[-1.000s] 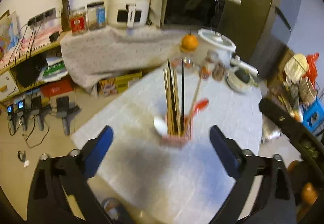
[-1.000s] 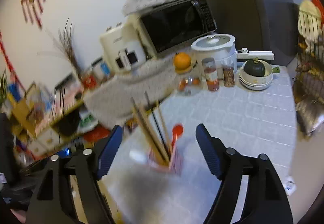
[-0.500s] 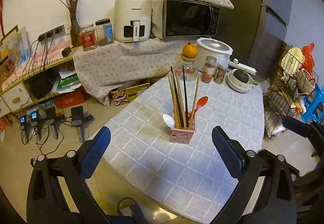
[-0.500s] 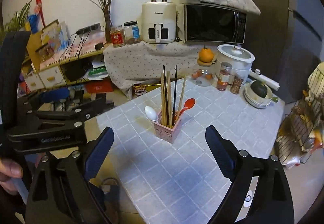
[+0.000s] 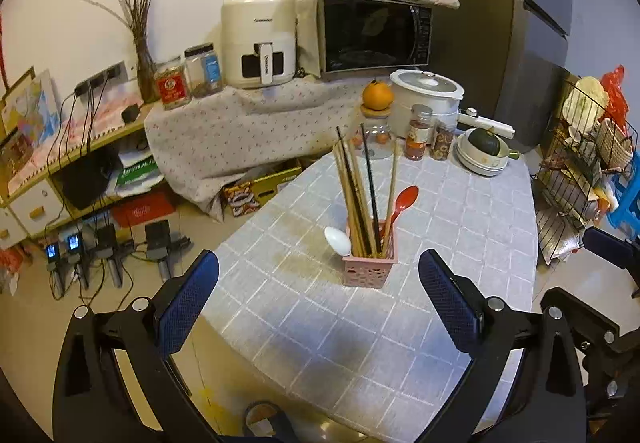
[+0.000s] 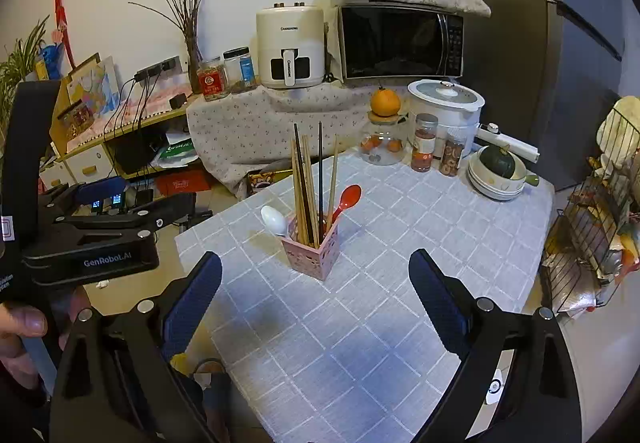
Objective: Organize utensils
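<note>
A pink perforated holder [image 5: 370, 269] [image 6: 314, 253] stands upright on the grey checked tablecloth [image 5: 460, 211]. Several wooden and black chopsticks [image 5: 356, 195] [image 6: 304, 183] stick up out of it, with a red spoon [image 5: 406, 197] [image 6: 348, 197] and a white spoon [image 5: 338, 239] [image 6: 274, 219]. My left gripper [image 5: 317, 259] is open, a little short of the holder, with nothing between its fingers. My right gripper [image 6: 315, 258] is also open and empty, facing the holder from the near side. In the right wrist view a hand [image 6: 24, 327] holds the left gripper's body [image 6: 100, 235] at the left.
Jars [image 6: 424, 143], an orange on a glass jar [image 6: 385, 103], a rice cooker [image 6: 444, 103] and stacked bowls with a squash [image 6: 496, 173] crowd the table's far end. A wire rack [image 6: 600, 227] stands right of the table. A covered counter with a microwave and air fryer lies behind.
Both grippers drew back from the holder, which now looks smaller and sharper. The right wrist view rolled upright and its jaws widened. Nothing was picked up.
</note>
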### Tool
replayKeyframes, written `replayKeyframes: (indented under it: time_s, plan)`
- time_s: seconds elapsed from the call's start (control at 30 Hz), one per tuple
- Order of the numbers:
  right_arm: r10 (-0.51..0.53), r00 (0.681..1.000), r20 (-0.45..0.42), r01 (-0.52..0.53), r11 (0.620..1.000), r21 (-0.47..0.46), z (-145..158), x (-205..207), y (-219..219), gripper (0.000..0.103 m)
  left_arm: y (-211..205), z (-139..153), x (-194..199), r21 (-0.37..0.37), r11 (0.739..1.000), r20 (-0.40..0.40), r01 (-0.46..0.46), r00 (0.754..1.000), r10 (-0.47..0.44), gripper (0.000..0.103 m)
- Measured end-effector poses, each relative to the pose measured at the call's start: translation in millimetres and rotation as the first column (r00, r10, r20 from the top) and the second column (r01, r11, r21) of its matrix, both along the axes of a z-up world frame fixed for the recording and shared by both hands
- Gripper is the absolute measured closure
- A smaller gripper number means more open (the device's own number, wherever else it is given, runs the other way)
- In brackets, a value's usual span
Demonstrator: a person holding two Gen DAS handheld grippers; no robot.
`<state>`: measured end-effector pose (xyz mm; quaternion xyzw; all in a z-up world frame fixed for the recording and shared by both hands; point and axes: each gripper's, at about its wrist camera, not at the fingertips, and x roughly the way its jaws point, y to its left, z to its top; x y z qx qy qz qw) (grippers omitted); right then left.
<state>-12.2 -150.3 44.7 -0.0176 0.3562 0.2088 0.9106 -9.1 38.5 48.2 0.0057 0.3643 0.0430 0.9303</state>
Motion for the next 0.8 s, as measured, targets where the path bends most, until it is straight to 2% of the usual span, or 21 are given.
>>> replayKeyframes:
  time_s: [0.17,0.37,0.8]
  plan:
    - [-0.017,1.000,0.006,0.017,1.000,-0.011,1,0,-6,0.011,-11,0,-1,0.000,0.999,0.009,0.034,0.999,-0.034,0.007]
    - [-0.046,0.999,0.014,0.046,0.999,-0.010,2,-1,-15,0.009,-19,7,-6,-0.011,0.999,0.058,0.049,0.997,-0.049,0.007]
    - [-0.071,0.997,0.005,0.071,0.997,-0.016,1,-1,-22,0.009,-29,8,-8,-0.052,0.993,0.059,0.108,0.993,-0.105,0.007]
